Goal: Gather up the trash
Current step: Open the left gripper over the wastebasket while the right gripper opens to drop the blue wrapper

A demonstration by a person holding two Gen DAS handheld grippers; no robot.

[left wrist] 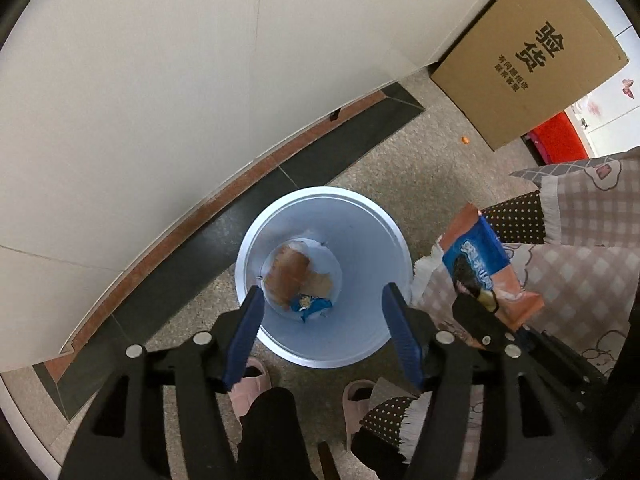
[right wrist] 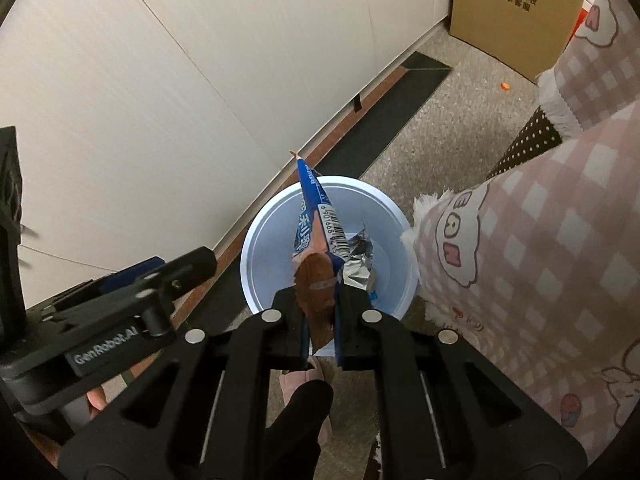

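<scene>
Right tool (right wrist: 320, 320) first, nearest my lens: its jaws are clenched on the snack wrapper (right wrist: 316, 240), a blue and brown packet that stands edge-on above the bin (right wrist: 256, 240). In the left wrist view that same wrapper (left wrist: 486, 268) hangs just beside the bin's rim, on the blanket side, so I judge it not quite over the mouth yet. My left tool (left wrist: 324, 324) is spread wide with nothing in it, hovering right above the bin (left wrist: 384, 240).

Down in the bin lie a brown crumpled bag (left wrist: 290, 276) and a small blue wrapper (left wrist: 310, 304), so part of the job looks done. This packet is what's left in hand; a small orange scrap (left wrist: 465, 140) sits on the floor well beyond the bin, near the cardboard box (left wrist: 532, 56).

Room: the wall (left wrist: 140, 100) runs close behind the bin, the checked blanket (right wrist: 540, 240) touches or nearly touches its rim. Open floor lies past the bin, toward the box.
</scene>
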